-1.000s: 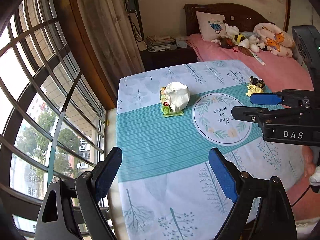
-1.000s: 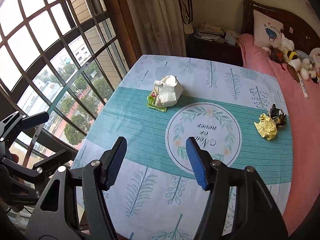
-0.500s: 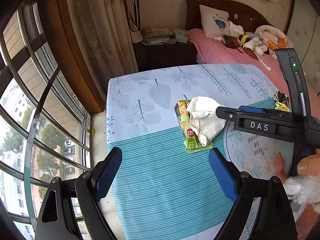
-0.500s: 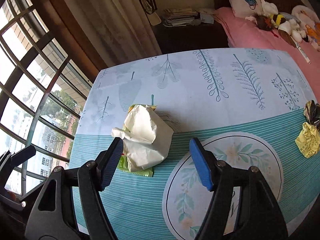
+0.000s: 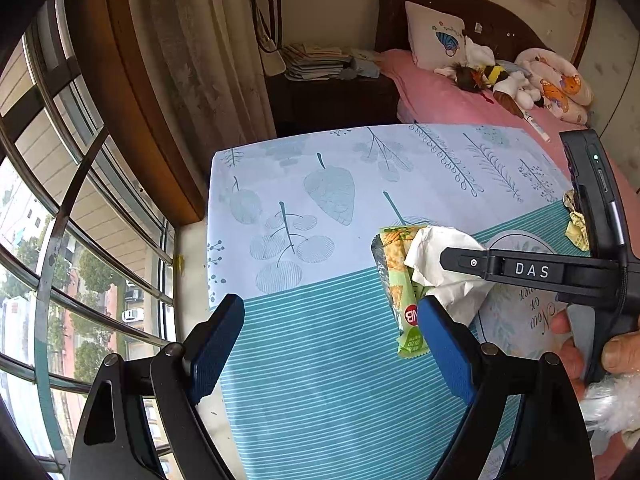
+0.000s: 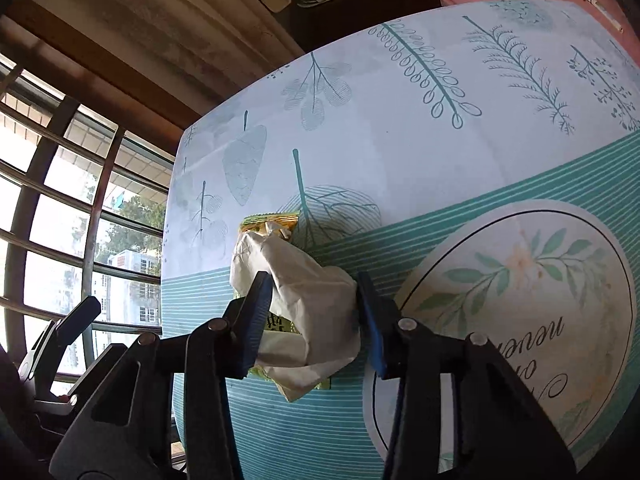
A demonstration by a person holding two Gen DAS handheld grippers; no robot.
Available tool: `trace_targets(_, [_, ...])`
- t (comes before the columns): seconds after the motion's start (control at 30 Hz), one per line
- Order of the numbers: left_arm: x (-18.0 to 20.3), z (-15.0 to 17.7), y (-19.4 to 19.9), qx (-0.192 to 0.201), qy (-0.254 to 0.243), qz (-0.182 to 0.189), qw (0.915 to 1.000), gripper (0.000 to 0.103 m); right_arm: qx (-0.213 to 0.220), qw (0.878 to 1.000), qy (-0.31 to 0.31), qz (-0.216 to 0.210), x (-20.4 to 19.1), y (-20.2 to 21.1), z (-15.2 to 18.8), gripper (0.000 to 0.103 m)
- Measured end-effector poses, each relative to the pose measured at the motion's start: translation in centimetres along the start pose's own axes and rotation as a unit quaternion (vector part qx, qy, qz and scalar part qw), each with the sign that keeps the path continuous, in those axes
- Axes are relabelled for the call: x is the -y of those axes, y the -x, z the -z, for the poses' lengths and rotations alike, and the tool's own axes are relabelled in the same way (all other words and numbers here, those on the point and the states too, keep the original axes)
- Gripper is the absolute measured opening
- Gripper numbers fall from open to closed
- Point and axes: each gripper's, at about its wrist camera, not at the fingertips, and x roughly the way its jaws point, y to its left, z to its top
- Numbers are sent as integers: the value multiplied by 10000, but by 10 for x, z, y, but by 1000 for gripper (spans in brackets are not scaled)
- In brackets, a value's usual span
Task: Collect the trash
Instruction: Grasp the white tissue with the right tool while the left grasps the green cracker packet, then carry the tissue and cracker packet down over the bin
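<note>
A crumpled white paper (image 6: 308, 300) lies on a green snack wrapper (image 6: 270, 220) on the leaf-print tablecloth (image 6: 400, 120). My right gripper (image 6: 314, 320) stands around the paper, its blue pads pressing it from both sides, with the paper still on the table. In the left wrist view the same paper (image 5: 436, 268) and green wrapper (image 5: 404, 300) lie at right, under one right gripper finger (image 5: 464, 259). My left gripper (image 5: 330, 348) is open over the striped cloth, just left of the wrapper, and holds nothing. Yellow foil trash (image 5: 576, 228) lies at the far right.
A hand (image 5: 616, 356) grips the right tool, with clear plastic (image 5: 612, 404) bunched under it. The table's left edge (image 5: 210, 240) runs along a barred window (image 5: 80, 220). Behind are a curtain (image 5: 200, 60), a nightstand with papers (image 5: 316, 64) and a pink bed (image 5: 460, 100).
Both grippers moved forward and down toward the paper. The right gripper's fingers came around it and narrowed until they touch it. The left gripper stayed open.
</note>
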Motion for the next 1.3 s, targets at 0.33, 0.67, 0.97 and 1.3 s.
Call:
trace_targets(0.33, [28, -6, -27, -299, -90, 398, 9987, 89, 465, 9987, -107, 173, 26, 58, 21, 30])
trace_targets(0.67, [58, -20, -101, -1117, -80, 531, 9923, 89, 733, 9953, -400, 494, 63, 85, 45, 30])
trace_targets(0.97, [87, -28, -127, -1141, -361, 181, 9926, 45, 736, 9953, -395, 489, 69, 99, 67, 30])
trace_targets(1.3, [98, -2, -78, -1019, -247, 396, 9937, 16, 652, 9966, -375, 342, 72, 120, 103, 30])
